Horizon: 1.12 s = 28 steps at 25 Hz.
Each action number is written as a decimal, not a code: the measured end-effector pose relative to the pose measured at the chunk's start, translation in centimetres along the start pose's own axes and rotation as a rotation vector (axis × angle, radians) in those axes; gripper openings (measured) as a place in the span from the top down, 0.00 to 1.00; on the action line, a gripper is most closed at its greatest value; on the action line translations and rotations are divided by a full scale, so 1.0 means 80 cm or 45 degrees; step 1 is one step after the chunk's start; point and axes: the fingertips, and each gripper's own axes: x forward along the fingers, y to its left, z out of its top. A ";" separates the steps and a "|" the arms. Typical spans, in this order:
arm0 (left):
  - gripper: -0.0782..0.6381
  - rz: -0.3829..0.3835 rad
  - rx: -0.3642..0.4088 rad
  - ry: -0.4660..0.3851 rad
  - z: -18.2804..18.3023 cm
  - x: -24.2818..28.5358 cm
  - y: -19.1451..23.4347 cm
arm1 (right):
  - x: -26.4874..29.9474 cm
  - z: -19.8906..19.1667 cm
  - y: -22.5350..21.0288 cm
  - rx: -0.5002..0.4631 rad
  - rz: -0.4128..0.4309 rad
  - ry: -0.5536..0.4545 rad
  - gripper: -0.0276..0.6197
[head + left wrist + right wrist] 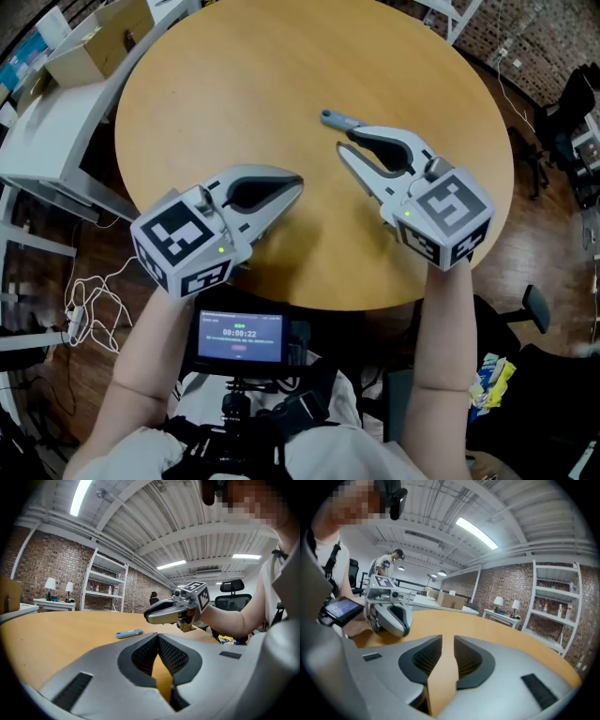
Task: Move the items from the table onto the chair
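The right gripper (349, 139) holds its fingers (423, 656) a little apart, and only bare wood shows in the narrow gap between them. They grip nothing yet. The left gripper (296, 185) has its fingers (140, 656) together at the tips and empty, low over the near side of the round surface (244, 94). The 1 item that can be seen on the surface, a slim blue-grey tool (341, 119), lies flat just beyond the right fingertips. The head view does not settle whether a tip already touches it. The first risk is that slot: it looks barely wider than the tool, and the right gripper view does not show the tool at all, so the approach is lined up almost blind. A tip that lands on the tool instead of beside it would probably shove it across the smooth wood, or spin it, instead of straddling it. The tool also sits low and flat, so the fingers may scrape the surface and close above it, or pinch only 1 end and leave it hanging at an angle. The chair (534, 309) stands off to the right, past the edge and lower down. A weak or off-centre pinch could therefore let the tool slip during the swing over and fall to the floor. The 2 grippers are near each other, so a hurried sideways move could also knock them together.
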 end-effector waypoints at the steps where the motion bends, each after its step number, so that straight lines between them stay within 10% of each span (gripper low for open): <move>1: 0.88 0.000 0.002 -0.001 0.001 0.000 -0.001 | 0.004 -0.009 -0.010 -0.044 -0.013 0.052 0.79; 16: 0.88 -0.038 0.022 0.009 -0.005 0.000 -0.009 | 0.042 -0.132 -0.093 0.153 0.223 0.540 0.65; 28: 0.88 -0.036 0.012 0.003 -0.004 -0.003 -0.006 | 0.010 -0.104 -0.073 0.157 0.157 0.411 0.74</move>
